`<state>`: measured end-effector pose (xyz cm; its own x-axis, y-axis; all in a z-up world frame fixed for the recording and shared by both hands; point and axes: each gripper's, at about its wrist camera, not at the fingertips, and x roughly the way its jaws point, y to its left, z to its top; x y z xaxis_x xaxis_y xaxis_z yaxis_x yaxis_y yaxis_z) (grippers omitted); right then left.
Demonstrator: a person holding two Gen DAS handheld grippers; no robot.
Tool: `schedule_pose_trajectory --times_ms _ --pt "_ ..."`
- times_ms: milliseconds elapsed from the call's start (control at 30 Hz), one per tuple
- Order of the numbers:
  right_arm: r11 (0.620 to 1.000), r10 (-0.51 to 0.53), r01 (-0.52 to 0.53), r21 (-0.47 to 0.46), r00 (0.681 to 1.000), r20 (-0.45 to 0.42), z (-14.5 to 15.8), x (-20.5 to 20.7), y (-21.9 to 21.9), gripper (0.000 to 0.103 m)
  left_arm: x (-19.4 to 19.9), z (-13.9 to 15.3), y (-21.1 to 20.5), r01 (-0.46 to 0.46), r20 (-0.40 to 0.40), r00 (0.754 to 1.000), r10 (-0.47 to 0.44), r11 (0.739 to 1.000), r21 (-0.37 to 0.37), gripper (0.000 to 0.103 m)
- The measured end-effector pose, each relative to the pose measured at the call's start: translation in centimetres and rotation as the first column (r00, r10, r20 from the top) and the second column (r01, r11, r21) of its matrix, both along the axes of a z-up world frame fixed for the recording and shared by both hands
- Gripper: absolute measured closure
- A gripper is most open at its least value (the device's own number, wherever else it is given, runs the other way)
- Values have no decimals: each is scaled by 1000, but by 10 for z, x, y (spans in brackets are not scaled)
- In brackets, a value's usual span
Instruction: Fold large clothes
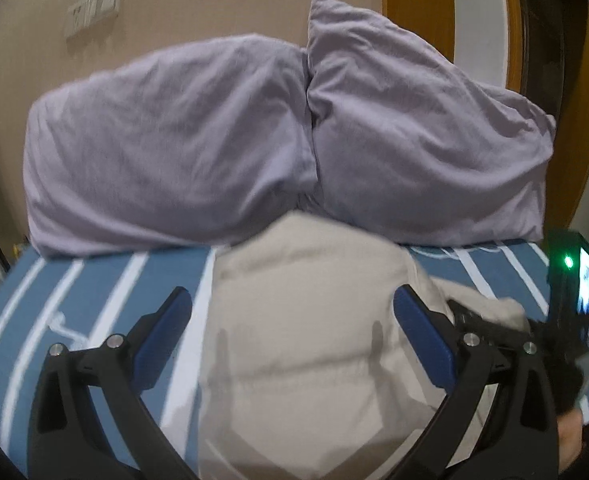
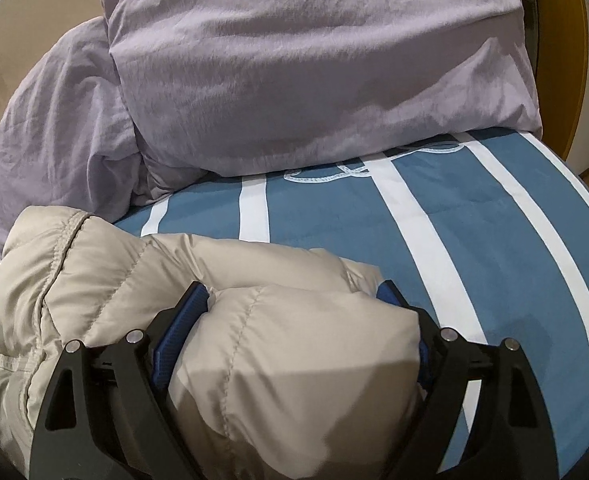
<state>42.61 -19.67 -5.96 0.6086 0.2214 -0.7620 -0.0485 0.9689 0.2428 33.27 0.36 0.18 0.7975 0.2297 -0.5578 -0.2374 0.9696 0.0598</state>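
Through my left wrist camera, my left gripper has its jaws spread wide over the beige puffer jacket, which lies bunched on the blue bedspread with white stripes; the blue pads stand clear on either side of the fabric, and as far as the blur lets me judge, neither one presses on it. Two lilac pillows lean against the wall at the head of the bed, the jacket's far end reaching up to them. At the right edge I see my right gripper, with a small lit screen and a green light above it. Through my right wrist camera, my right gripper is set wide around a thick folded roll of the jacket, both blue pads pushed into the padding, so I am pinching it. The rest of the jacket spreads left, near the pillows, over the bedspread.
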Motion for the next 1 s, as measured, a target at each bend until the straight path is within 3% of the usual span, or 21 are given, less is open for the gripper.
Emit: schedule_pose_trajectory --times_ms 100,200,467,1000 --pt "1000 -1 1 0 1000 0 0 0 0 16 16 -3 -5 -8 -36 999 10 999 45 2" --pt "1000 0 0 1 1000 5 1 0 1 16 33 -28 -5 6 -140 990 1 999 48 2" --pt "1000 -5 5 -22 1000 16 1 -2 3 16 32 -41 3 7 -104 995 -6 1000 12 2" --pt "1000 -6 6 -13 1000 11 -2 -1 2 13 37 -46 6 3 -109 994 -4 1000 -10 2"
